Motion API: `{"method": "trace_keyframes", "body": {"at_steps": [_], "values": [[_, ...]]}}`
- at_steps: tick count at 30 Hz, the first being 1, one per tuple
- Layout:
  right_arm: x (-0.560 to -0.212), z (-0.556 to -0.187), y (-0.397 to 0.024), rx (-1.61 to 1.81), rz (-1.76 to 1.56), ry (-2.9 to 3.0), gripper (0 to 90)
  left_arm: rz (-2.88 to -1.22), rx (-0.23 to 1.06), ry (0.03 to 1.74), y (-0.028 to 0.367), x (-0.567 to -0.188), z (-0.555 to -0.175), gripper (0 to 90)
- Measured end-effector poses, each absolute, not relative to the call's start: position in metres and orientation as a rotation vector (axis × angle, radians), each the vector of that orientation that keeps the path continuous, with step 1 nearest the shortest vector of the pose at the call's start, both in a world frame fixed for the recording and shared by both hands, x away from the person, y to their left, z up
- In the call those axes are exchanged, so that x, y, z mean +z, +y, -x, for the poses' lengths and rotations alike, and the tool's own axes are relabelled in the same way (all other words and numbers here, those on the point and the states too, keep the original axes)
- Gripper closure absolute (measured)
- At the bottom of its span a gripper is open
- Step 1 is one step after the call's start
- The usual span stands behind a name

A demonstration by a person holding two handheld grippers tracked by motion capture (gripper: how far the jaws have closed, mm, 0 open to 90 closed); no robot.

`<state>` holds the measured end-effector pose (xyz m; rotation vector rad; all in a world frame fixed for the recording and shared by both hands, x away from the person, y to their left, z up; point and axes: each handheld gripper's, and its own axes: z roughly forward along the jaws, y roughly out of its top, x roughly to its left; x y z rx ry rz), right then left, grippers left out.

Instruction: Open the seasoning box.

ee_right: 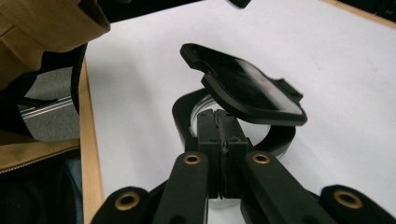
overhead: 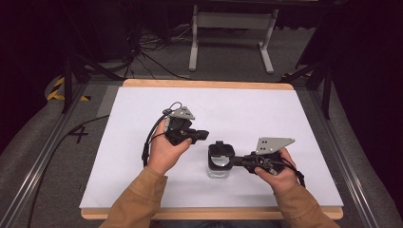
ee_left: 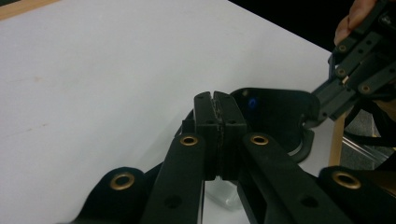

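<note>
A small clear jar (overhead: 217, 170) stands on the white board (overhead: 256, 109), near its front. It wears a black collar (ee_right: 183, 112), and its hinged black lid (overhead: 221, 148) (ee_right: 247, 88) is flipped up. My right gripper (overhead: 234, 161) (ee_right: 218, 116) comes in level from the right. Its jaws are shut, with the tips at the near rim of the collar; I cannot tell whether they pinch it. My left gripper (overhead: 205, 136) (ee_left: 215, 100) hovers up and to the left of the jar, shut with nothing between its pads. The lid (ee_left: 275, 112) lies just past them.
The board lies on a wooden tabletop (overhead: 209, 84) with metal rails at both sides. A cable (overhead: 151, 137) trails from the left gripper. A brown sleeve (ee_right: 42, 28) hangs close at the left of the right gripper view. A white stand (overhead: 233, 28) is on the floor beyond.
</note>
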<state>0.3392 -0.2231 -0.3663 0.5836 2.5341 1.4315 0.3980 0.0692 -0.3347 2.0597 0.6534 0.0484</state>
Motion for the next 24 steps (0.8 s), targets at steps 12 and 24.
{"method": "trace_keyframes", "body": {"at_steps": [12, 24], "values": [[-0.356, -0.350, -0.216, 1.460, -0.539, 2.475, 90.0, -2.080, 0.049, 0.613, 0.077, -0.336, -0.361, 90.0], [-0.352, -0.354, -0.213, 1.473, -0.522, 2.466, 90.0, -2.082, 0.028, 0.495, 0.067, -0.360, -0.334, 90.0]]}}
